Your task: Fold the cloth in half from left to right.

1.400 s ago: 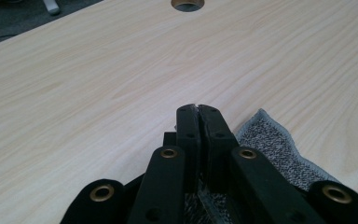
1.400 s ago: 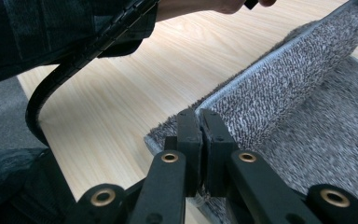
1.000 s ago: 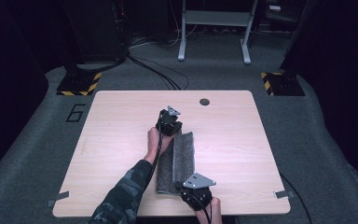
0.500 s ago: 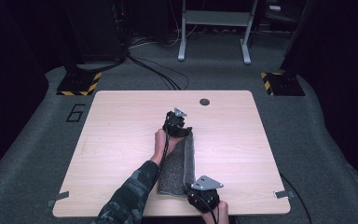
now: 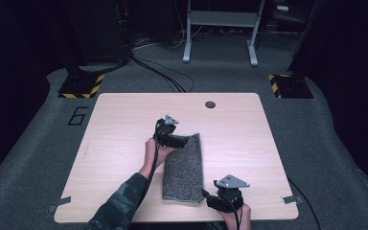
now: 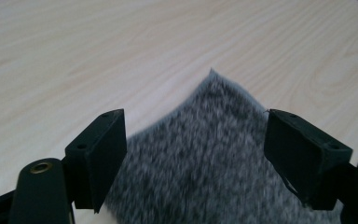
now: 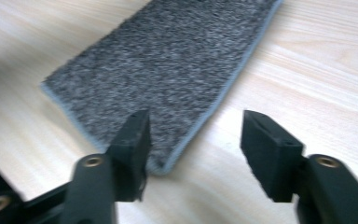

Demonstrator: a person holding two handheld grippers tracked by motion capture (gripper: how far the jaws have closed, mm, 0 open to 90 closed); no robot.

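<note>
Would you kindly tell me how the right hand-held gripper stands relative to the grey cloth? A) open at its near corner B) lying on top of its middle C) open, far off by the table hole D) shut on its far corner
A: the right hand-held gripper has its jaws spread, one over the cloth's near corner and the other over bare table.

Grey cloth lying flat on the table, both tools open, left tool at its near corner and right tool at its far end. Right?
Sides are swapped. The high view shows the left tool at the far end of the grey cloth and the right tool at its near corner. The rest stands: both tools are open and the cloth lies flat on the table.
</note>
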